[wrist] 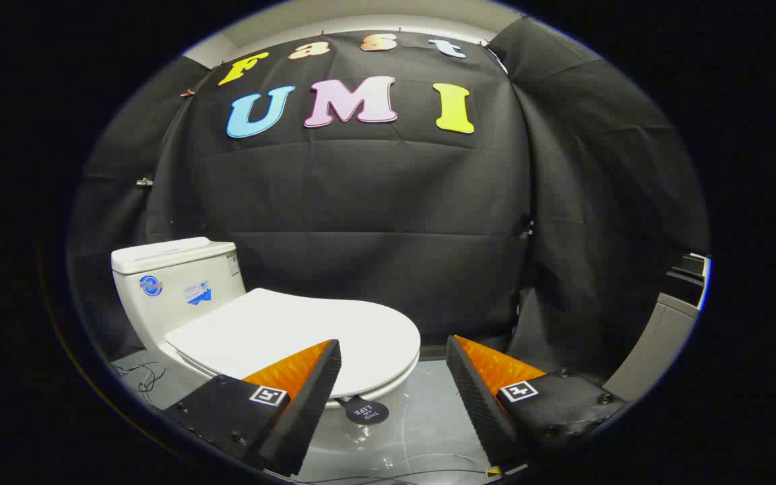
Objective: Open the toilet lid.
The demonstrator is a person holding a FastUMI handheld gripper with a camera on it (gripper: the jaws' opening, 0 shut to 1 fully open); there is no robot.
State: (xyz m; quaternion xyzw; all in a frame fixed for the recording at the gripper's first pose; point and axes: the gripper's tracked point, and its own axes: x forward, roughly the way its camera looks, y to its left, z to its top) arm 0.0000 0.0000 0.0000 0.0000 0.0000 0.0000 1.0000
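Toilet lid (287,330) is down flat on the seat, closed, and sits just ahead of my left finger, w/ its front rim reaching toward the gap between the two fingers. Going from the left: some thin wires (142,377) lie loose on the grey floor (422,417) beside the toilet base. Next is the white tank (176,283), upright behind the lid, w/ its cover on and a couple of stickers on the front face; I leave those unread. The lid runs fwd from the tank at an angle, so the toilet is turned partly sideways to me, tank far left, front rim nearer the middle. My left finger (300,391) overlaps the lid's near edge in my view; can't tell if it touches the lid or just hovers in front of it. Below the front rim a small dark round tag (367,411) hangs against the bowl, just between the fingers. The hand-held gripper (395,384) is released, fingers spread wide, nothing clamped between them; floor shows through the gap. Right finger (475,391) is well apart from the lid, over bare floor. Both fingers carry a small square marker on top. Black cloth wall (374,229) stands behind everything. Far right, past the right finger, a grey panel (657,337) leans at the booth's side; can't tell what it is.
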